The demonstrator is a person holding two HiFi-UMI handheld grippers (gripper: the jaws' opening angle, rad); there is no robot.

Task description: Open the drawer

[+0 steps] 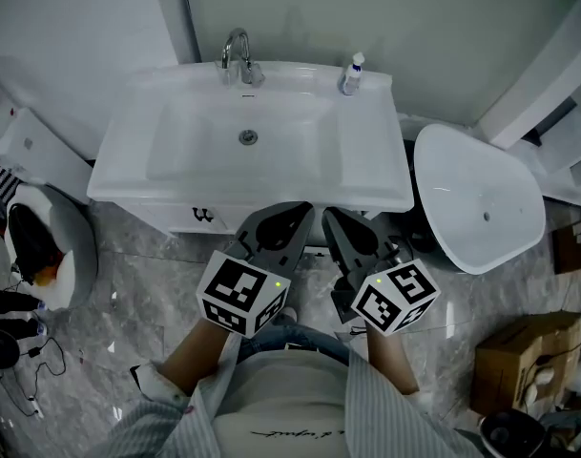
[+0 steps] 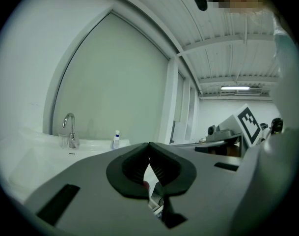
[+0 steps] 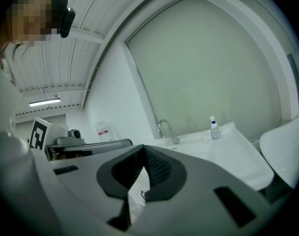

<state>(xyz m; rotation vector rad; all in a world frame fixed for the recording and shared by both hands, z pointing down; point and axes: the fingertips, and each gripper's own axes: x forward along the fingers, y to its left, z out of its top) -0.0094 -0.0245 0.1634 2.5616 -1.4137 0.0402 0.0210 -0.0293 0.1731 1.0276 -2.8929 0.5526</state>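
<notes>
A white washbasin (image 1: 366, 160) tops a cabinet. The cabinet's white drawer front (image 1: 176, 216) shows as a narrow strip under the basin's rim, with a small dark mark (image 1: 203, 216) on it. Both grippers hang side by side in front of the cabinet, around rim height, pointing at it. My left gripper (image 1: 303, 210) has its jaws together at the tips with nothing between them (image 2: 149, 144). My right gripper (image 1: 330, 214) is shut and empty too (image 3: 143, 147). Neither touches the drawer front. Most of that front is hidden under the rim and behind the grippers.
A chrome tap (image 1: 237, 57) and a small bottle (image 1: 352, 72) stand at the basin's back edge. A loose white basin (image 1: 481, 198) leans at the right. A cardboard box (image 1: 524, 356) sits on the marble floor. At the left are a white box (image 1: 37, 151) and a round white fixture (image 1: 75, 256).
</notes>
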